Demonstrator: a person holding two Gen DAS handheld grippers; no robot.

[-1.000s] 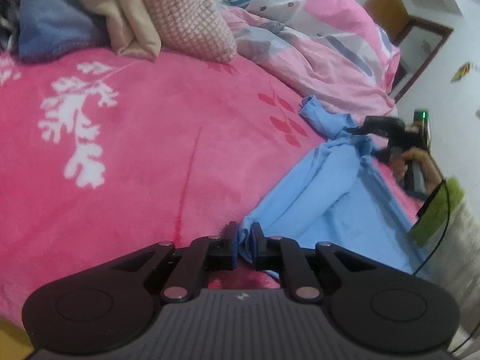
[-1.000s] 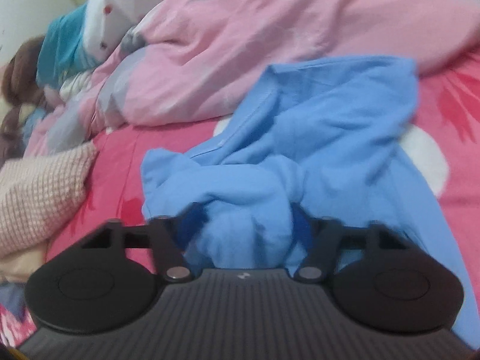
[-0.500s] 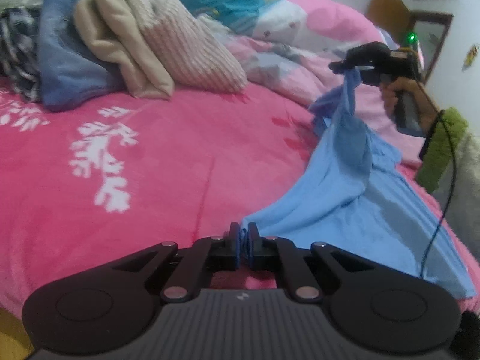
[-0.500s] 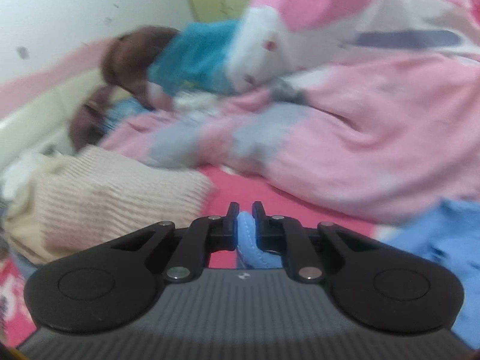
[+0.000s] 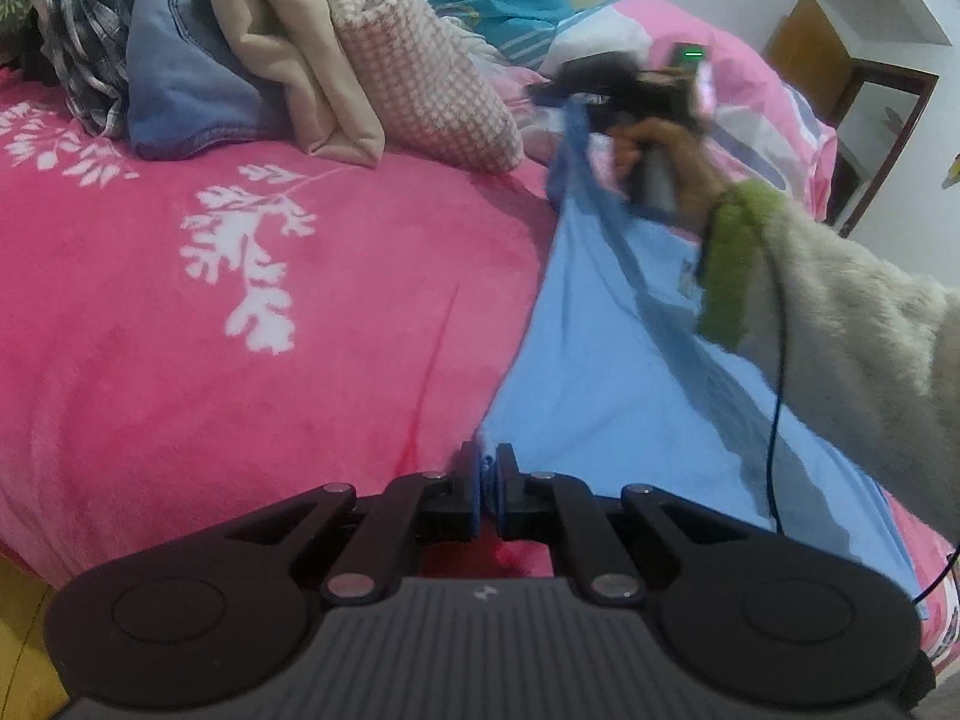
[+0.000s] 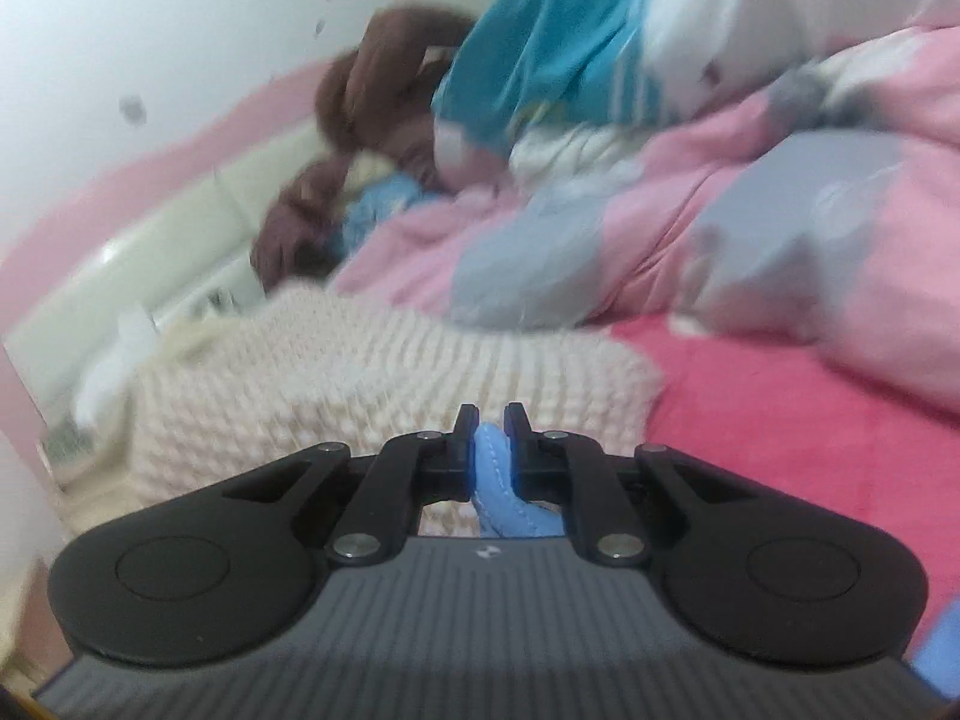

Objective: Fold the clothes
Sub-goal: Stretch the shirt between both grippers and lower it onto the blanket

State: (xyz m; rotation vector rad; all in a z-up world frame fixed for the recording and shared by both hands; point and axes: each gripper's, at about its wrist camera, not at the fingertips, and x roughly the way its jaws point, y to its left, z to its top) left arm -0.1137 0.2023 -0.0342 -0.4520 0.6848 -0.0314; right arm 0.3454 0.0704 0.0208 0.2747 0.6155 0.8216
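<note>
We log: left gripper clamped on the blue shirt at lower centre; right gripper pinching its other end; pink blanket beneath.

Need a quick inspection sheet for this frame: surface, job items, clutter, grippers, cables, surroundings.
Surface: pink blanket with white leaf print.
Job's things: blue shirt, one end lifted, the rest on the blanket.
Clutter: clothes pile at the far edge; pink duvet behind.
Grippers: left gripper shut on the shirt's near corner; right gripper shut on the raised end.
Cables: black cable hanging past the sleeve.
Surroundings: white wall, wooden door.
</note>
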